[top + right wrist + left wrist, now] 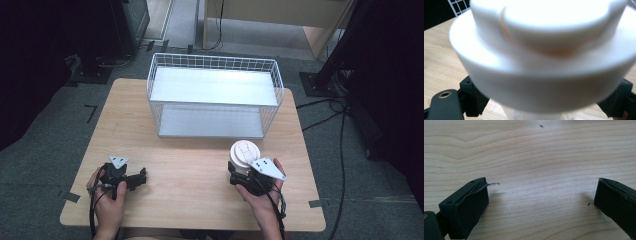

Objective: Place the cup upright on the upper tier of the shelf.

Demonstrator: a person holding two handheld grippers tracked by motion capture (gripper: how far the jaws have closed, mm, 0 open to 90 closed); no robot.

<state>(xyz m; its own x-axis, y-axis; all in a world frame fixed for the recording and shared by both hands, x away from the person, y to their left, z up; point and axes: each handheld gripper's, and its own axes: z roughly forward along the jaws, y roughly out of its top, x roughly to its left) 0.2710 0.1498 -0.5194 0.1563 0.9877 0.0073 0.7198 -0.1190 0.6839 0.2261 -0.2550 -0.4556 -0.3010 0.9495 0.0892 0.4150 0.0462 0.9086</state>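
At the lower right of the high view, the right tongs [239,172] grip a white cup [243,156] with a white lid; the cup stands upright between the black jaws, just in front of the person's right hand [260,192]. In the right gripper view the lid [544,50] looms large and blurred across the frame, and the two jaws sit at the lower left and lower right, pressed against the paler body of the cup beneath the lid's rim. Whether the cup's base touches the worktop [195,170] cannot be told.

At the lower left of the high view, the left tongs [139,177] lie low over the wood, held by the left hand [107,192], well apart from the cup. The left gripper view shows their jaws standing wide, one at the lower left and one at the right edge, with bare wood grain [536,170] between them and nothing held. A thin curl of wire [492,184] sticks out from the tip of the jaw at the lower left.

In the upper middle of the high view, a white wire basket [215,95] with a pale flat shelf inside stands on the far half of the worktop, near the cup but not touching it. A corner of its wire grid [459,6] shows at the upper left of the right gripper view.
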